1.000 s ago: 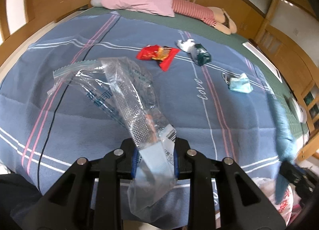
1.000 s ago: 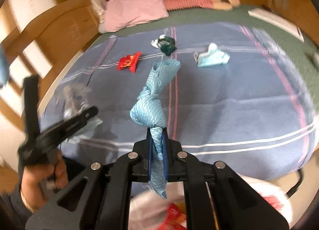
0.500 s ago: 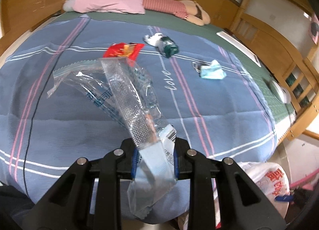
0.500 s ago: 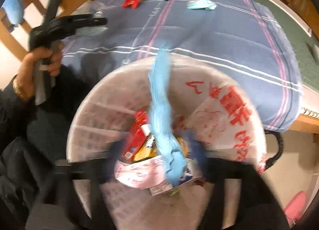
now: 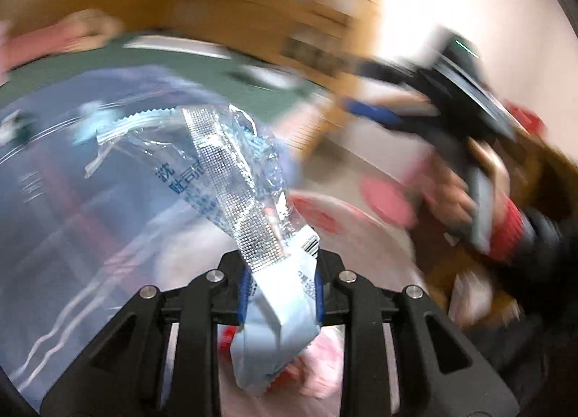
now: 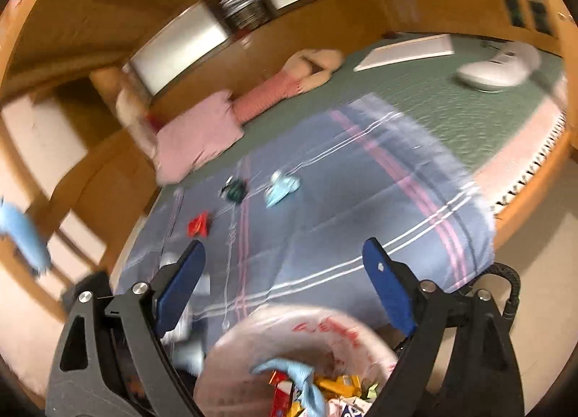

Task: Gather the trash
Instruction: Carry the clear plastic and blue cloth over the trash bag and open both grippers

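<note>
My left gripper [image 5: 280, 294] is shut on a clear plastic wrapper [image 5: 231, 178] with blue print, held over the white trash bag [image 5: 336, 225], which is blurred. My right gripper [image 6: 283, 269] is open and empty above the trash bag [image 6: 289, 330]. A blue cloth [image 6: 300, 377] lies in the bag among other wrappers. On the blue bedspread [image 6: 343, 207] lie a red wrapper [image 6: 198, 225], a dark green wrapper [image 6: 236, 191] and a light blue face mask [image 6: 281, 187]. The right gripper [image 5: 375, 115] also shows blurred in the left wrist view.
A pink pillow [image 6: 197, 133] and a striped doll [image 6: 285, 86] lie at the head of the bed. A white device [image 6: 498, 66] and a flat white board [image 6: 404, 52] lie on the green sheet. Wooden bed frame [image 6: 534, 185] edges the bed.
My right gripper has opened and dropped the blue cloth into the trash bag, then tilted up toward the bed. My left gripper has swung right with the plastic wrapper, over the bag.
</note>
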Available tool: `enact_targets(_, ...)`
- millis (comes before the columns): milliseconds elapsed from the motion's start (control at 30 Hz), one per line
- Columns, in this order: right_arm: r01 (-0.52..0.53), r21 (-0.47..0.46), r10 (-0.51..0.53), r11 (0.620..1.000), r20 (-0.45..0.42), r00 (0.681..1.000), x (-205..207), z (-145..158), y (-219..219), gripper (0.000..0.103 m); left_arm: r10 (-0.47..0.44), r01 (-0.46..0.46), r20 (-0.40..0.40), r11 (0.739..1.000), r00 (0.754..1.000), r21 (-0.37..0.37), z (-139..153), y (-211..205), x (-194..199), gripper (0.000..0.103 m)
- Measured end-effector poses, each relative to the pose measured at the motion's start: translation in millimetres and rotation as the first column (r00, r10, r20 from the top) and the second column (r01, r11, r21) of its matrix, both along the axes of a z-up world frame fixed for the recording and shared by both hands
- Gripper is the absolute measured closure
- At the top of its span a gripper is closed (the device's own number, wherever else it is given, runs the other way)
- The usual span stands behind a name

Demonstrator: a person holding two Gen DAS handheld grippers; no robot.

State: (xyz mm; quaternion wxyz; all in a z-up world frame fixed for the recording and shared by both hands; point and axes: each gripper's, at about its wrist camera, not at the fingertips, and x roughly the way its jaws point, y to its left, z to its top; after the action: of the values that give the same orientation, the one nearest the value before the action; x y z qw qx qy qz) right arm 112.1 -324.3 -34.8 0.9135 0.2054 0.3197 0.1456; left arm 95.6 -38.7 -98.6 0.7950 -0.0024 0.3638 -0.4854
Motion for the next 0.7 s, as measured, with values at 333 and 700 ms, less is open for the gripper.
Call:
enact_targets(333,-0.001,0.016,0.002,1.0,-0.083,0.997,11,-24,10,0.016,-0.03,0.03,-0.002,0.993,1.0,0.115,-11,-23,-4,0.017)
enact_targets(700,-0.006,0.007,0.007,1.0,-0.137,0.991,18,-38,28,0.016,0.647,-0.647,0.008,0.761,0.762,0.039,3,74,47,0.012)
